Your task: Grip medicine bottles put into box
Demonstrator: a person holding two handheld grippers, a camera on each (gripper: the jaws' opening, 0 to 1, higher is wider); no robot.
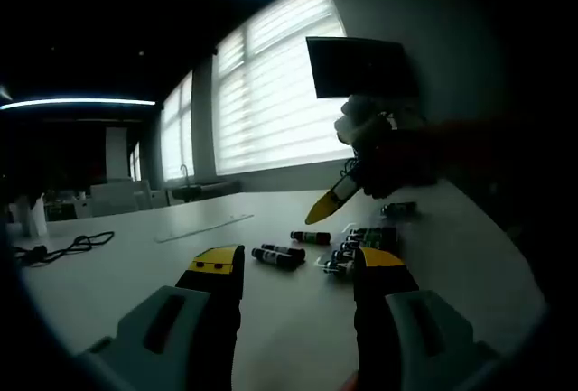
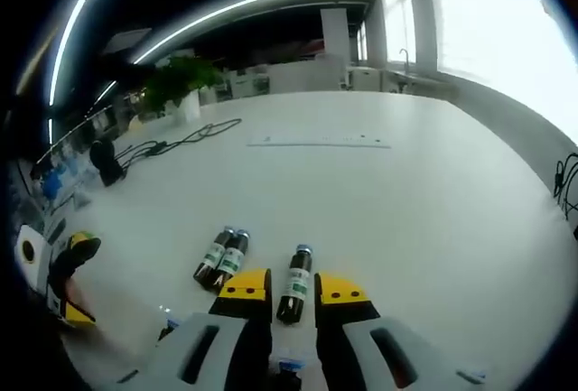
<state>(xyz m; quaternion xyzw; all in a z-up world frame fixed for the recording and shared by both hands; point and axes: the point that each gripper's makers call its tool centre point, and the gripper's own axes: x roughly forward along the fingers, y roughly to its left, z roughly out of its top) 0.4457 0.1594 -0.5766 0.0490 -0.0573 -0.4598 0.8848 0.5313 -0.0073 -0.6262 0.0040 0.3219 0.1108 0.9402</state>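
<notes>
The right gripper (image 2: 293,292), jaws spread, is straddling a small dark glass medicine bottle (image 2: 295,284) lying on the white table (image 2: 379,201) right of two others (image 2: 222,258); closing off-centre risks rolling it away, while the left gripper (image 1: 298,269) is hanging unclenched, empty.

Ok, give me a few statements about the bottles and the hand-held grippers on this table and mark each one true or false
1. One bottle lies between the right hand-held gripper jaws. True.
2. Two bottles lie side by side to that bottle's left in the right gripper view. True.
3. The bottles stand upright. False: they lie on their sides on the white table.
4. The left hand-held gripper is shut on a bottle. False: its jaws are open with nothing between them.
</notes>
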